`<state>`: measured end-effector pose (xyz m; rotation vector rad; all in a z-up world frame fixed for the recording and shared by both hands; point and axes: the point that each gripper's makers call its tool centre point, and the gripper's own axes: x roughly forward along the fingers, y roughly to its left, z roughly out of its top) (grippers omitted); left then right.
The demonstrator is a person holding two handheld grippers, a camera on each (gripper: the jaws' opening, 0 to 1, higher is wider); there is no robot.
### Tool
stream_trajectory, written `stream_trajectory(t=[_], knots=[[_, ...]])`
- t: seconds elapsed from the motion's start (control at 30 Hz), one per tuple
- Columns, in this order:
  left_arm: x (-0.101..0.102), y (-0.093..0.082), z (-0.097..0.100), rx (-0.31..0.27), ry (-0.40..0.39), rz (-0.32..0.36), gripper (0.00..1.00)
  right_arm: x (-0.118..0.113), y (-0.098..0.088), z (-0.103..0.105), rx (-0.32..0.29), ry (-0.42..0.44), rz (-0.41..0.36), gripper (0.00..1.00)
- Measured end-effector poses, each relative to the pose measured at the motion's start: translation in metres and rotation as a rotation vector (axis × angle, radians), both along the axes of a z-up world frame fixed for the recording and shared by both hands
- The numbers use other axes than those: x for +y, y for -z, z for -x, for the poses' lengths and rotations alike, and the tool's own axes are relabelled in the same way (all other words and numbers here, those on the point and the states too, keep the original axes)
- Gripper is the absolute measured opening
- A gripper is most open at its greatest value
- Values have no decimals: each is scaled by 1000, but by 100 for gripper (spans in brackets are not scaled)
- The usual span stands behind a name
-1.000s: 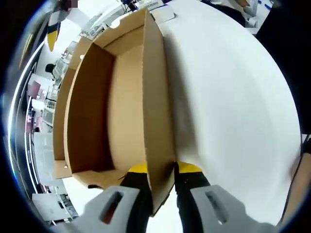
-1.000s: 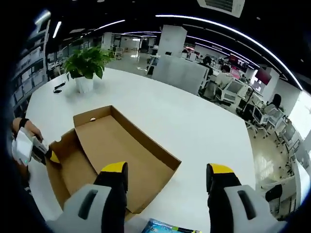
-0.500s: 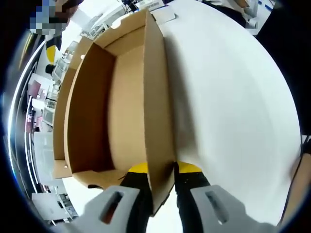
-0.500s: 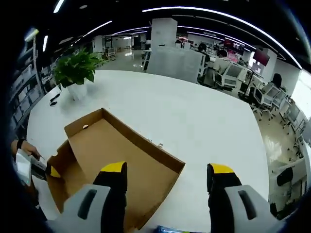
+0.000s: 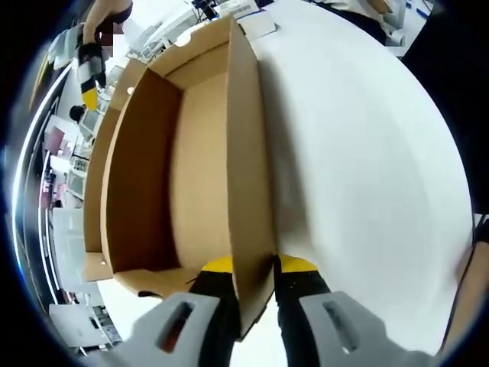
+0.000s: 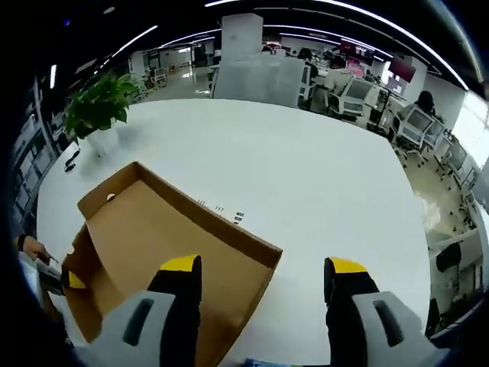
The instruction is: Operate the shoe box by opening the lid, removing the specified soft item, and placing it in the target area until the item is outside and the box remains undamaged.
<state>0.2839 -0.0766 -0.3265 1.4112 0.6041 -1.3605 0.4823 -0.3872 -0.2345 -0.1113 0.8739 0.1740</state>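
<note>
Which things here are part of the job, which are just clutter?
Job: box, left gripper clamped on its wall, right gripper open above it, table.
Clutter: potted plant, dark item beside it, office chairs.

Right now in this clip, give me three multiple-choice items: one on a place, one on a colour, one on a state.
1. Where does the potted plant stand?
A. inside the box
B. on the white table, beyond the box
C. on the floor

2. What colour are the tips of the right gripper?
A. yellow
B. red
C. green

3. How does the left gripper stand?
A. wide open above the table
B. shut on the plant
C. shut on a wall of the cardboard box

Answers: 1 B, the pot sits on the tabletop past the box; 2 A, both tips are yellow; 3 C, its jaws flank the box wall.
</note>
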Motion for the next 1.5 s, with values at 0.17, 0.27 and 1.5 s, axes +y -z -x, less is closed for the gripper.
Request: stream_trajectory(t=[0.17,0.27,1.5], knots=[[0,0,0,-2,-2,-4,15,-5,14,-2,42,56,-17,60],[0,0,0,-2,-1,-5,15,-11,23,-1,96,84,-11,59],[-2,0,-2,1,13,3,15,-10,43,7,210,129,125,6]])
